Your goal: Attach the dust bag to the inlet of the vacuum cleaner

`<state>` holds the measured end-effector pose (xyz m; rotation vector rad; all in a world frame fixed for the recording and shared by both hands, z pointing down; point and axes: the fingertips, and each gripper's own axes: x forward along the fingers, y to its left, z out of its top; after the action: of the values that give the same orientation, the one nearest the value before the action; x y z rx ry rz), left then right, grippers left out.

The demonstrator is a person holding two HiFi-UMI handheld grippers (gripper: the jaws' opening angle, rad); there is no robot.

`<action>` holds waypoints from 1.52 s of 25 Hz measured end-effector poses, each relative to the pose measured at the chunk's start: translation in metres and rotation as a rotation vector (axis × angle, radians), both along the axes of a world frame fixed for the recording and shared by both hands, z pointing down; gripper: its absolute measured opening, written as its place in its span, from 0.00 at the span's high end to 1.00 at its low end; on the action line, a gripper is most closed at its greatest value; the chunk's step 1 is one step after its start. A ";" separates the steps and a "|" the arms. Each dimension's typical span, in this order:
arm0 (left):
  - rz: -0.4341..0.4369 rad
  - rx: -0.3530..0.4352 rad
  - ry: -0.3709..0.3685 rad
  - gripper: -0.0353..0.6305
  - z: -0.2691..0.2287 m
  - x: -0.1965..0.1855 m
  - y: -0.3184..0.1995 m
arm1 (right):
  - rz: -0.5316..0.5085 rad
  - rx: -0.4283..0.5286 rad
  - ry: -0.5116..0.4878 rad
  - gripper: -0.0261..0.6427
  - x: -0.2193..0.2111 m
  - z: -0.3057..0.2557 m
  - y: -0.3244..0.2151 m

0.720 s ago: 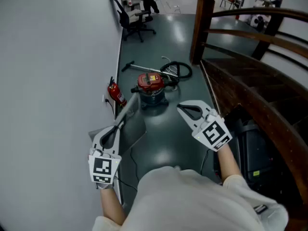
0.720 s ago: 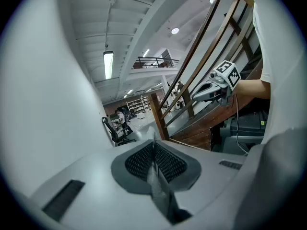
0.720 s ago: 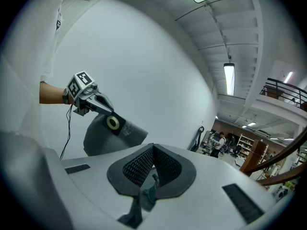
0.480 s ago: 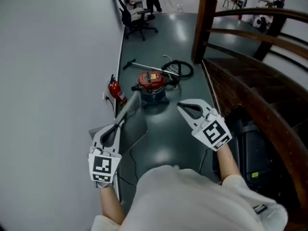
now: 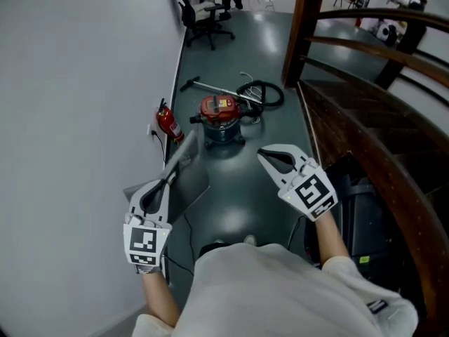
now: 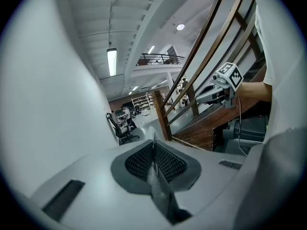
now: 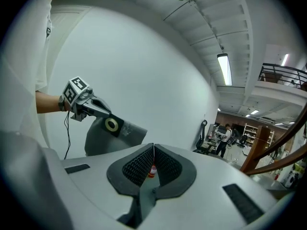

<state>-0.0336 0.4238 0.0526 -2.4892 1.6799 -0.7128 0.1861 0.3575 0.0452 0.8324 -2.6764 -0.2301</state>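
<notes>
We are holding the bag (image 5: pixel 184 159).
Our left gripper (image 5: pixel 169 180) is clamping its edge, centre left in the head view; our right gripper (image 5: pixel 261 155) is hanging clenched, empty; the vacuum (image 5: pixel 220 119) is standing upper centre, well apart.

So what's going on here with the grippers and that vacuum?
A person holds a gripper in each hand. The left gripper has its fingers shut on the grey dust bag, held out in front. The right gripper is shut and empty. The red vacuum cleaner sits on the floor ahead, apart from the bag, so nothing is attached yet.
</notes>
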 end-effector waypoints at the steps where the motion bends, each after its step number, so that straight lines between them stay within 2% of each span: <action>1: -0.018 0.002 0.007 0.92 0.000 0.001 0.001 | -0.005 -0.007 0.009 0.92 0.004 0.004 0.000; 5: -0.072 0.001 0.036 0.92 0.003 0.002 0.002 | -0.028 -0.027 0.015 0.92 0.018 0.016 0.000; 12: -0.080 -0.006 0.057 0.92 0.015 0.001 -0.025 | -0.051 -0.036 -0.039 0.92 0.016 0.015 -0.027; 20: -0.041 0.009 0.075 0.92 0.026 -0.019 -0.107 | -0.011 0.021 -0.037 0.92 -0.005 0.009 -0.103; 28: 0.001 0.020 0.085 0.92 0.014 -0.055 -0.207 | 0.021 0.017 -0.034 0.92 -0.036 0.000 -0.184; 38: -0.035 0.006 0.112 0.92 0.017 -0.092 -0.271 | 0.047 -0.013 -0.063 0.92 -0.062 0.001 -0.241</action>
<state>-0.1257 0.1532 0.0701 -2.5460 1.7622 -0.5807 0.1241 0.1162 0.0464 0.9126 -2.7095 -0.1780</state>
